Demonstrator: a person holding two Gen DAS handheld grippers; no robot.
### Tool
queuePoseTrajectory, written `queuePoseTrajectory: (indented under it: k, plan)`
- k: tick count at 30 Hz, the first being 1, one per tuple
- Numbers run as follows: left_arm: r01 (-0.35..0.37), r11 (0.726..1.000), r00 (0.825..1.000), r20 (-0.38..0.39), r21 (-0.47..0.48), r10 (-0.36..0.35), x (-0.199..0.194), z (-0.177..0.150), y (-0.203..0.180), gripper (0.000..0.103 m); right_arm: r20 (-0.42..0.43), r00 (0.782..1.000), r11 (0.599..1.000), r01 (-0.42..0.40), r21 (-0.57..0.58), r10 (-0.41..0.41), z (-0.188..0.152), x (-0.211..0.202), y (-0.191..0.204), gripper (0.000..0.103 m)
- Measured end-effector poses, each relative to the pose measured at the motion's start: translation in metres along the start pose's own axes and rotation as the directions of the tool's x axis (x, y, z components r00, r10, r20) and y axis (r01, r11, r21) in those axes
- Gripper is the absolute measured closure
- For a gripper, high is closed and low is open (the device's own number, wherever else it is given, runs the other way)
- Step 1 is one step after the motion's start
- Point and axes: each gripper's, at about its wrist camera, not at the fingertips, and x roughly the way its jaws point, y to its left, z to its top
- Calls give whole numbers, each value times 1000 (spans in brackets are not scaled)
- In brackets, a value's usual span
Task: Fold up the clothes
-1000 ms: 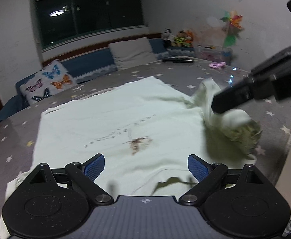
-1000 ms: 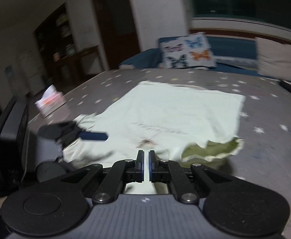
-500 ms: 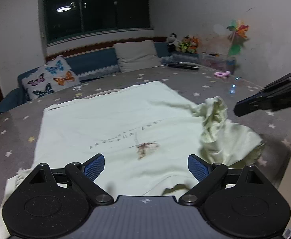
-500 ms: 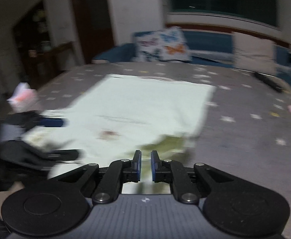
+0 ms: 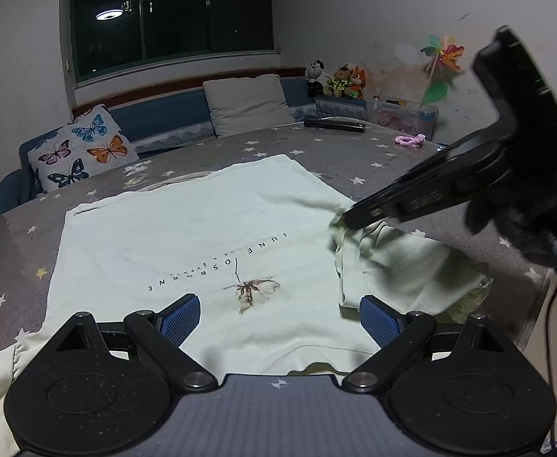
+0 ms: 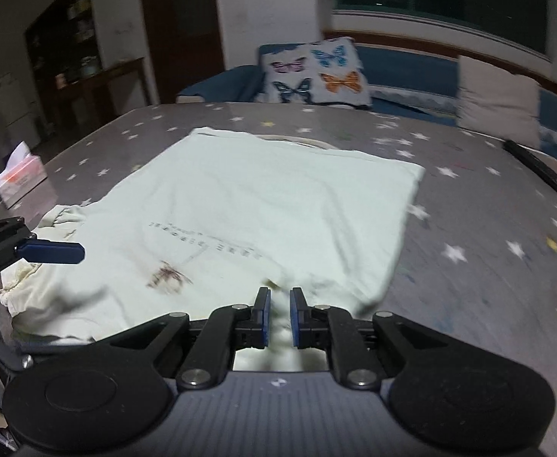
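A pale green t-shirt (image 5: 202, 236) with a printed line of letters lies flat on the grey star-patterned table (image 5: 354, 160). Its right sleeve (image 5: 400, 270) lies folded in over the body, and the other sleeve (image 6: 61, 217) is bunched at the near left. My left gripper (image 5: 280, 320) hovers open over the collar end with nothing between its fingers. My right gripper (image 5: 345, 221) comes in from the right, its tips at the sleeve's fold. In the right wrist view, the right gripper (image 6: 278, 316) has its jaws a narrow gap apart, with pale cloth showing through the gap.
A tissue box (image 6: 19, 179) stands near the table's left edge. A black remote (image 5: 333, 125), a pink hair tie (image 5: 410, 139) and a clear box (image 5: 404, 116) sit at the far right. Pillows (image 5: 80, 148) line the bench behind. The table's edge (image 5: 537, 304) runs close to the folded sleeve.
The right gripper let the lifted sleeve drop folded onto the shirt, pulled away to the right, then came back down to the sleeve's fold. The left gripper stayed put.
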Motion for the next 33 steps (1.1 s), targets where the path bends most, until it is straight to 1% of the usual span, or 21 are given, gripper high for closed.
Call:
queuePoseTrajectory:
  k: [3, 5, 7, 10, 13, 15, 16, 18, 19, 21, 23, 24, 27, 31, 33]
  plan:
    - [2, 1000, 1000, 0, 2, -2, 2, 4, 0, 10, -36, 999, 999, -33, -5, 33, 5, 22, 2, 92]
    - [6, 1000, 1000, 5, 12, -6, 3, 7, -1, 10, -57, 996, 998, -66, 2, 66, 7, 31, 1, 88]
    - [11, 1000, 1000, 10, 20, -11, 4, 9, -2, 11, -54, 996, 998, -69, 14, 69, 8, 31, -1, 88]
    - [27, 999, 1000, 8, 20, -27, 11, 13, -5, 14, -18, 996, 996, -85, 30, 86, 9, 9, -4, 85]
    - [46, 999, 999, 7, 24, -47, 18, 16, -12, 21, -14, 997, 997, -81, 3, 81, 6, -16, -5, 85]
    - [64, 998, 998, 3, 29, -65, 22, 17, -16, 30, -34, 996, 996, -83, -25, 82, 0, -29, -2, 85]
    - [76, 997, 997, 2, 33, -76, 24, 18, -19, 32, -50, 995, 995, -91, -40, 89, -5, -34, 1, 85]
    - [99, 994, 995, -1, 47, -99, 28, 19, -25, 43, -79, 992, 993, -105, -62, 100, -14, -41, 5, 85]
    - [109, 992, 994, -3, 57, -109, 30, 19, -29, 45, -94, 990, 991, -112, -71, 105, -19, -43, 8, 85]
    - [129, 989, 992, -11, 76, -128, 34, 19, -35, 55, -122, 987, 990, -112, -81, 102, -30, -47, 11, 85]
    - [147, 984, 989, -22, 98, -146, 38, 17, -41, 58, -148, 985, 990, -104, -90, 90, -40, -49, 12, 85]
    - [153, 982, 988, -28, 108, -150, 40, 16, -44, 62, -164, 983, 992, -97, -85, 82, -45, -49, 10, 85]
    - [167, 979, 986, -51, 120, -162, 44, 11, -48, 63, -192, 980, 995, -59, -78, 43, -59, -48, 2, 85]
    - [159, 980, 987, -40, 121, -155, 38, 11, -47, 63, -185, 980, 997, -78, -27, 72, -53, -55, -11, 85]
    - [158, 980, 987, -21, 119, -157, 34, 14, -47, 63, -164, 985, 998, -58, -32, 52, -44, -57, -16, 85]
